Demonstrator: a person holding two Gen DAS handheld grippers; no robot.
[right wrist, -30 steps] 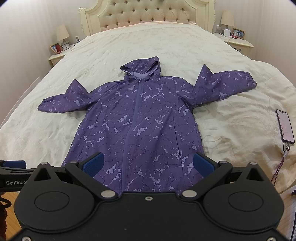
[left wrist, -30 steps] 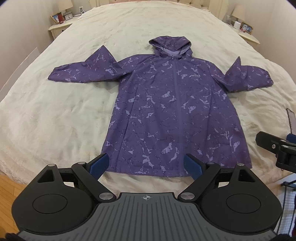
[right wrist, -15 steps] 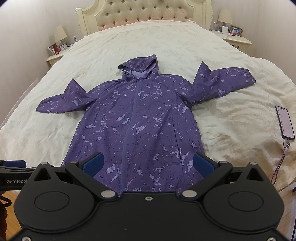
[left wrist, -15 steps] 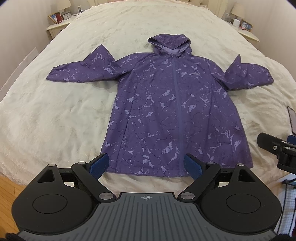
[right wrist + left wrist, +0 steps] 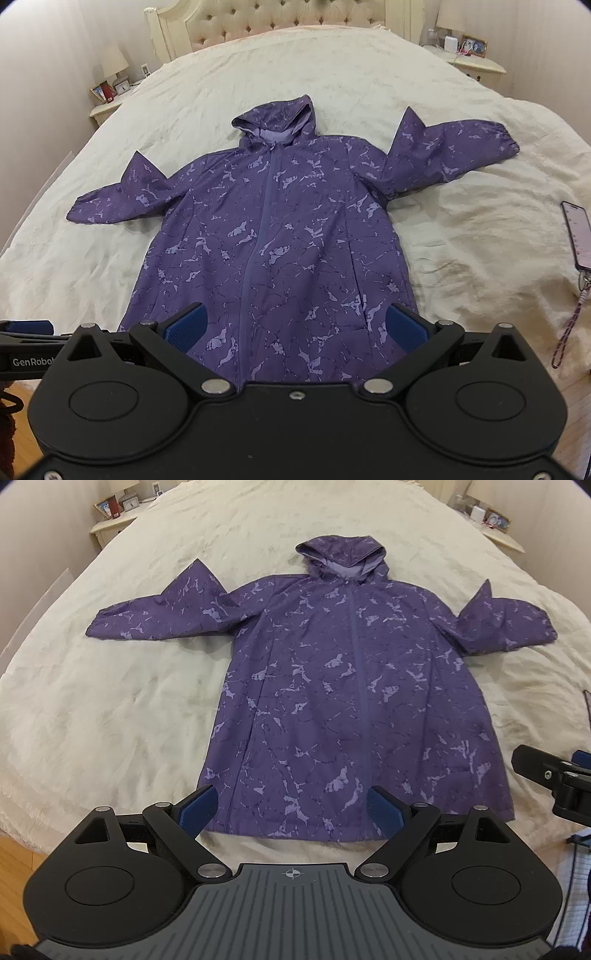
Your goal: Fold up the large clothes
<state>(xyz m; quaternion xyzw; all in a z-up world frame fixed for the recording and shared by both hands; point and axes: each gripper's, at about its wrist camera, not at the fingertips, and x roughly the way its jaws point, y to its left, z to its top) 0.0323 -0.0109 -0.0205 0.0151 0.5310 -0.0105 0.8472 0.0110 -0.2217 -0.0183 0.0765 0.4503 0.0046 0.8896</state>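
- Both grippers have edged closer to the hooded raincoat (image 5: 351,701); left gripper (image 5: 291,806) hangs with jaws wide apart, empty, above its hem on the bed (image 5: 110,709).
- Right gripper (image 5: 295,326) likewise gapes empty over the hem; a phone (image 5: 576,234) lies far to its right.

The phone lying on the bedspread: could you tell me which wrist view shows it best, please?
The right wrist view: the phone lies whole near the right edge, screen lit, a cord trailing from its near end. The left wrist view catches only a sliver of it at the frame edge.
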